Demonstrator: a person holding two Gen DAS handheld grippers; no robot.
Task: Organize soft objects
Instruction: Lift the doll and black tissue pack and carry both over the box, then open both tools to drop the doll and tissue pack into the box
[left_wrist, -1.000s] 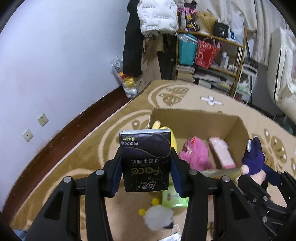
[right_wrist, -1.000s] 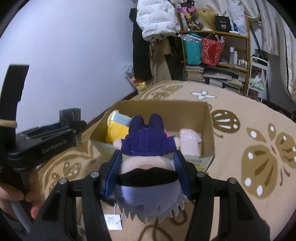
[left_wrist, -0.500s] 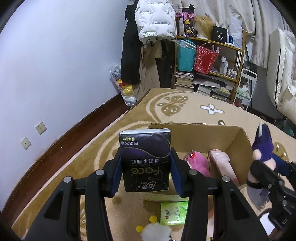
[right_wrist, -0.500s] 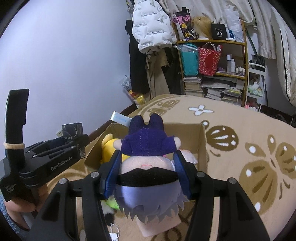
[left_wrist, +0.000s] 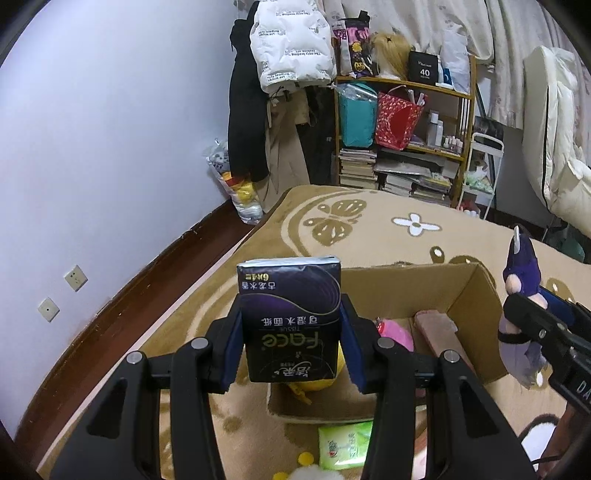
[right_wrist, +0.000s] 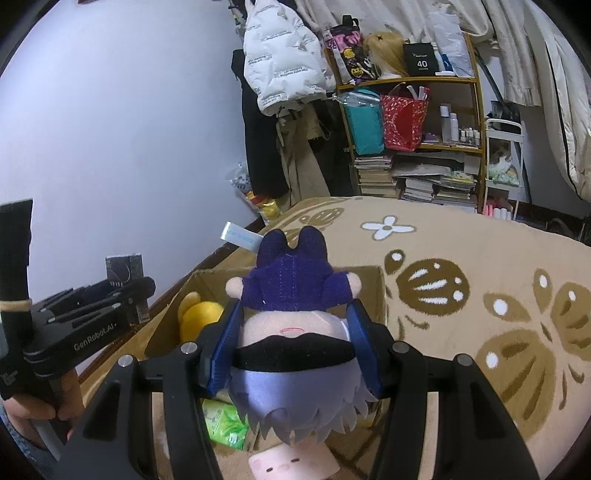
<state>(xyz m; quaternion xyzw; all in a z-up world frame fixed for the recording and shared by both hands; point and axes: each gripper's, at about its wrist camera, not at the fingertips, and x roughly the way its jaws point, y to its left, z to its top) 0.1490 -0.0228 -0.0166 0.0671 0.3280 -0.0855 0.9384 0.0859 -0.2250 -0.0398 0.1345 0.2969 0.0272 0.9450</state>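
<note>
My left gripper (left_wrist: 290, 332) is shut on a dark tissue pack (left_wrist: 290, 314), held upright above the near left corner of an open cardboard box (left_wrist: 476, 295) on the rug. My right gripper (right_wrist: 291, 332) is shut on a plush doll (right_wrist: 291, 321) with a purple body and pale lilac hair, held above the box (right_wrist: 376, 295). The doll also shows at the right in the left wrist view (left_wrist: 521, 295). Inside the box lie a yellow plush (right_wrist: 199, 314), a pink plush (left_wrist: 395, 330) and a pale pink soft item (left_wrist: 437, 328).
A green tissue pack (left_wrist: 345, 445) and a white fluffy toy (left_wrist: 308, 472) lie on the rug before the box. A small pink pig-faced item (right_wrist: 291, 467) lies near. A cluttered shelf (left_wrist: 406, 140), hanging coats and a wall stand behind.
Both grippers have risen and drawn back from the box, each still holding its object. The box now sits lower and smaller in both views.
</note>
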